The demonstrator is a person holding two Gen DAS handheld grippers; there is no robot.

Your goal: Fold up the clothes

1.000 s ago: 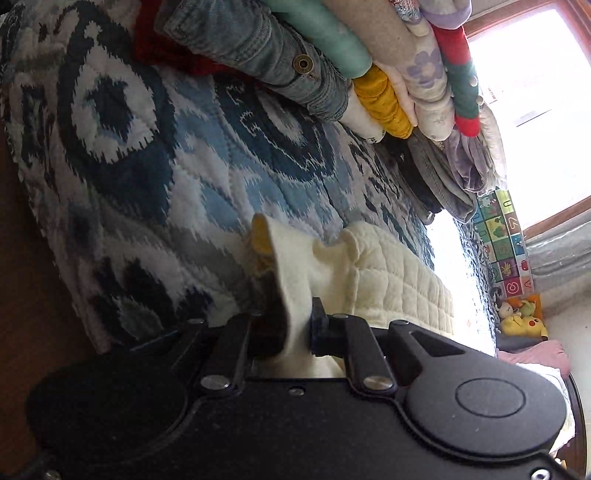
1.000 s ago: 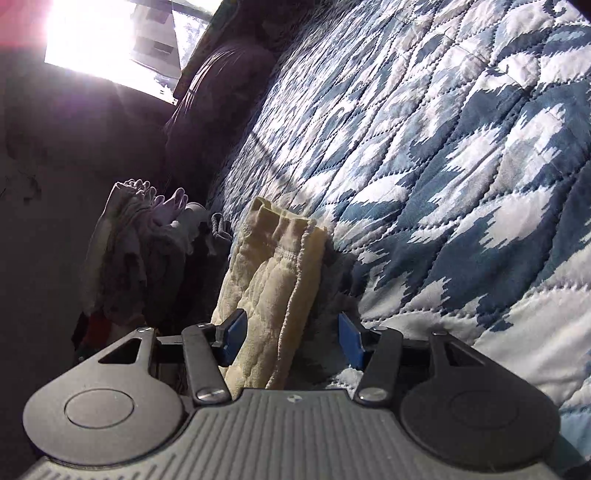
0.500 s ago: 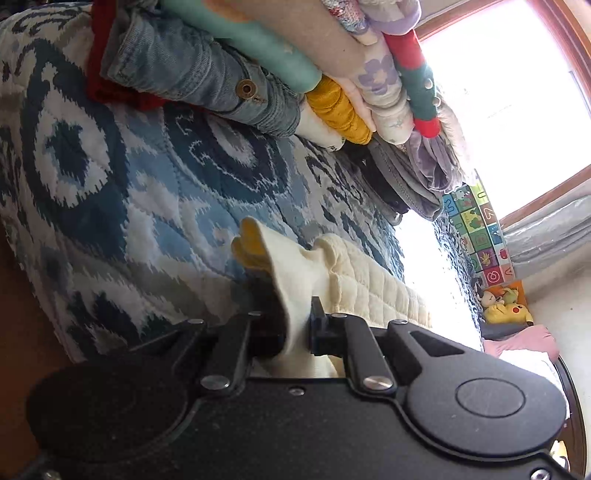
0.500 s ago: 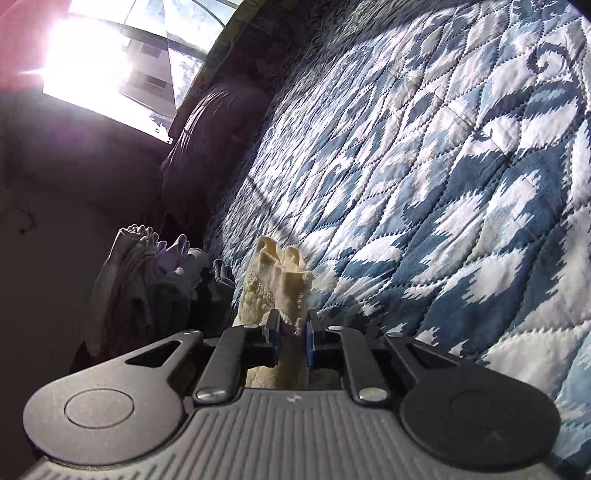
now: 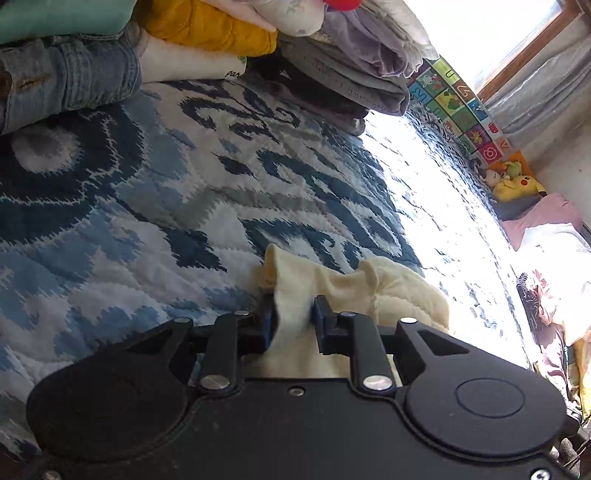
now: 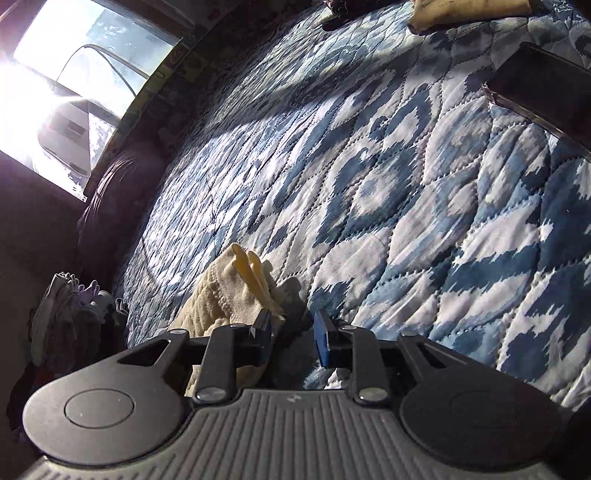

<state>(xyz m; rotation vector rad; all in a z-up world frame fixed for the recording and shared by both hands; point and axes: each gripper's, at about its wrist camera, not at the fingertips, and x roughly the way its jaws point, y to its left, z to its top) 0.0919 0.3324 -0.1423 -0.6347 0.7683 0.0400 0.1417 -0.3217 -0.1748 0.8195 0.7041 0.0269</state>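
Note:
A cream quilted garment (image 5: 369,288) lies bunched on the blue and white patterned quilt (image 5: 184,203). My left gripper (image 5: 294,321) is shut on one edge of it, and the cloth fills the gap between the fingers. In the right wrist view the same cream garment (image 6: 221,295) sits just left of my right gripper (image 6: 291,332). That gripper's jaws stand a little apart, with only shadow and the quilt (image 6: 406,221) between them. The cloth touches the outer side of the left finger (image 6: 264,325).
Folded clothes are stacked at the quilt's far edge: jeans (image 5: 66,74), a yellow piece (image 5: 207,26), grey pieces (image 5: 351,77). Plush toys (image 5: 517,181) lie past the bed. A dark flat object (image 6: 539,88) rests on the quilt. Loose clothes (image 6: 70,314) hang at the left.
The right gripper closed on the cream garment half a second ago and has since parted, with the cloth now beside it. The left gripper kept its hold and swung along the quilt.

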